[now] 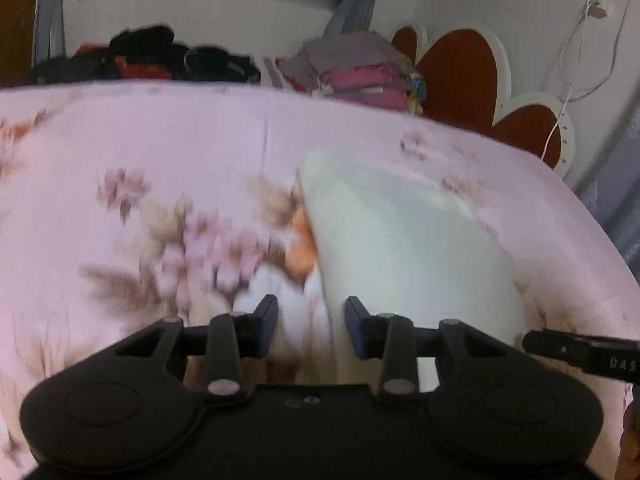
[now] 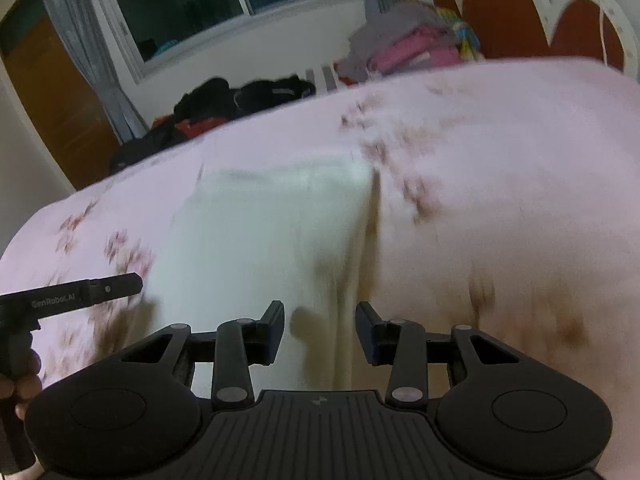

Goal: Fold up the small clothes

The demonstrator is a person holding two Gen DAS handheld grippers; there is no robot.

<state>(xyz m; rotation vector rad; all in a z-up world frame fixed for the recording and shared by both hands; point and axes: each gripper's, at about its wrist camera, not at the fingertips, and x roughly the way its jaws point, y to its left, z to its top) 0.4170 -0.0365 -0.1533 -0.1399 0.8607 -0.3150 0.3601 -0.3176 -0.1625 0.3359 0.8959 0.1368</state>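
A small white garment [image 1: 404, 240] lies flat on the pink flowered bedspread [image 1: 140, 152]. In the left wrist view my left gripper [image 1: 311, 326] is open and empty, hovering over the garment's near left edge. In the right wrist view the garment [image 2: 272, 232] appears as a pale rectangle, and my right gripper [image 2: 320, 330] is open and empty over its near right edge. Each gripper shows at the side of the other's view: the right one [image 1: 580, 354] and the left one [image 2: 80, 296]. Both views are blurred.
A stack of folded pink and grey clothes [image 1: 360, 76] sits at the far side of the bed by the red and white headboard [image 1: 472, 68]. A dark pile of clothes [image 1: 160, 60] lies at the far left under the window. A white cable [image 1: 576, 76] hangs on the wall.
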